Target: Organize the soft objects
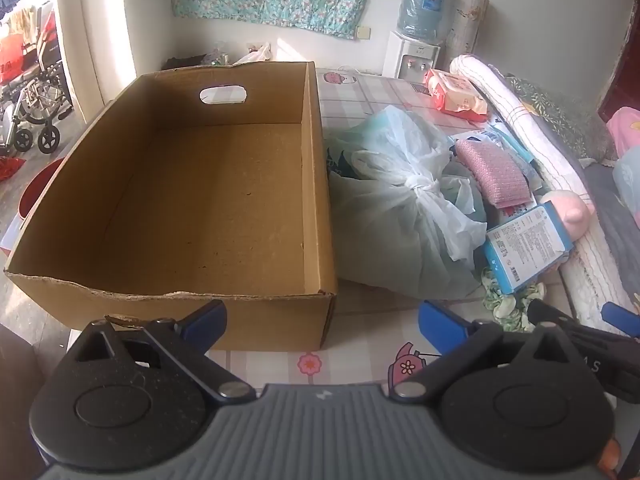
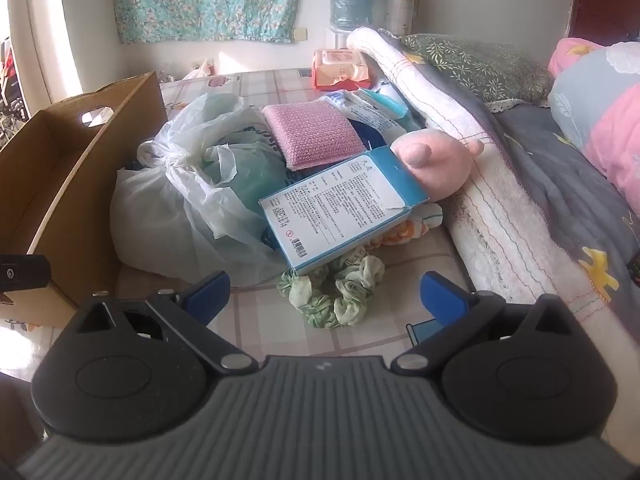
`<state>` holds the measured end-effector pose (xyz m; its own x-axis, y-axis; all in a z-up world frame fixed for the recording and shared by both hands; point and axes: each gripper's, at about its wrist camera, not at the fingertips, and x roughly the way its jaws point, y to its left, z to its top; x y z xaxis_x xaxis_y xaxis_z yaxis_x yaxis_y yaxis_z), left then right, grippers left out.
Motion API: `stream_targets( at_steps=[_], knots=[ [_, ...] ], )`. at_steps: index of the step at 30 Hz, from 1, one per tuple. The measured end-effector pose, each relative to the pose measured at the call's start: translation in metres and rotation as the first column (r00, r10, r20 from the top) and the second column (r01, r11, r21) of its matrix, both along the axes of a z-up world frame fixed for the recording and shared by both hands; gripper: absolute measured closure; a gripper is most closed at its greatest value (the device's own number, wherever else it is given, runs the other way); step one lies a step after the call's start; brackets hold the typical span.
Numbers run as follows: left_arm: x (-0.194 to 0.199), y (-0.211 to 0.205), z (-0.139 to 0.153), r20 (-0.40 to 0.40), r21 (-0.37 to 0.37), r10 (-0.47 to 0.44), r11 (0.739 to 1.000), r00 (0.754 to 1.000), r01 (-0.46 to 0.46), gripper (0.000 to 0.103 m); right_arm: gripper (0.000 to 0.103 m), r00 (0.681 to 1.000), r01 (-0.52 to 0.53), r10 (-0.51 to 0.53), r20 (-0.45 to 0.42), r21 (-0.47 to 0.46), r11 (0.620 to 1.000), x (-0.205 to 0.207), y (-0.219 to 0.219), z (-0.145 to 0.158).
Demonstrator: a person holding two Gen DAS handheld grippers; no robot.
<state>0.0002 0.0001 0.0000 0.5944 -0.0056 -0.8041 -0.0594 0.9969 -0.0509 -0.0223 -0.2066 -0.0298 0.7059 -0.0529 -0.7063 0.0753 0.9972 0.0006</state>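
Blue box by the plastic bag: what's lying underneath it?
The blue box rests tilted on the pile. A green scrunchie pokes out beneath its near corner, and an orange-patterned fabric piece at its right. A pink plush lies behind it. Anything directly under its middle is hidden.

left gripper (image 1: 322, 326) agape, right gripper (image 2: 324, 300) too (empty)

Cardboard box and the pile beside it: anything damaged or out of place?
The cardboard box has a ragged, torn near rim. In the pile of soft things, a rigid blue-and-white carton lies tilted across the plastic bag and pink plush. Both grippers, left and right, are open.
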Motion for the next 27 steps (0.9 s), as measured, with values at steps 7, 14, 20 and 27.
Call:
stream_targets(
  at_steps=[7, 14, 20, 27],
  knots=[
    [0.004, -0.002, -0.001, -0.008, 0.018, -0.007, 1.0, 1.0, 0.007, 0.001, 0.001, 1.0, -0.015, 0.015, 0.008, 0.003, 1.0, 0.006, 0.0, 0.005],
    [0.0, -0.004, -0.001, 0.002, 0.022, -0.004, 1.0, 1.0, 0.004, 0.001, 0.001, 0.999, -0.031, 0.031, -0.022, 0.018, 0.999, 0.013, 0.002, 0.005],
    [0.002, -0.005, -0.004, -0.011, 0.014, 0.001, 1.0, 1.0, -0.001, 0.001, 0.001, 0.999, -0.032, 0.033, -0.031, 0.021, 0.999, 0.013, 0.001, 0.006],
    [0.003, -0.005, -0.006, -0.022, 0.009, 0.004, 1.0, 1.0, -0.004, 0.001, 0.001, 0.998, -0.035, 0.035, -0.044, 0.022, 0.999, 0.014, 0.0, 0.005]
  ],
)
